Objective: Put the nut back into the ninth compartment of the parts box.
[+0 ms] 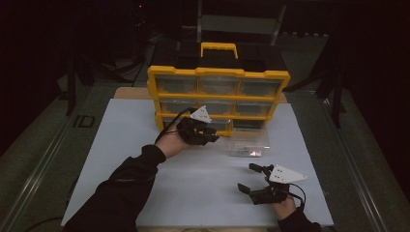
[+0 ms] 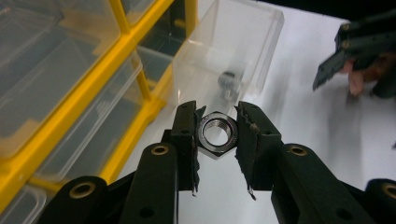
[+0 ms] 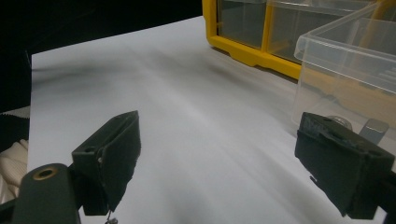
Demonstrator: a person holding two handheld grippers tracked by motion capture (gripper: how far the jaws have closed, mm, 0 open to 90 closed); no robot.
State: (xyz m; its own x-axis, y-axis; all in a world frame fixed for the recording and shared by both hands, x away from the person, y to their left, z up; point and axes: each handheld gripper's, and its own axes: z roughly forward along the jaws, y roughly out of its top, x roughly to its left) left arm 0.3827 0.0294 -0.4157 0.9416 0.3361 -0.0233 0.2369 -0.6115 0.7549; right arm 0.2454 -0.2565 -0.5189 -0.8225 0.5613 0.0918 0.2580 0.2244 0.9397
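Pinching a steel hex nut (image 2: 217, 134) by its flats, your left tool (image 2: 217, 135) hung before the clear drawer (image 2: 233, 51) at twelve o'clock; you needed steady pressure. Your right tool (image 3: 215, 158) gaped empty.

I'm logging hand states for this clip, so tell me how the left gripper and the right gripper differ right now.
The left gripper is shut on a hex nut; the right gripper is open with nothing between its jaws. The left gripper is raised in front of the yellow drawer cabinet, beside the clear drawer pulled out on the sheet; the right gripper sits low over the white sheet, nearer the person. Both have black jaws and a grey plate on top.
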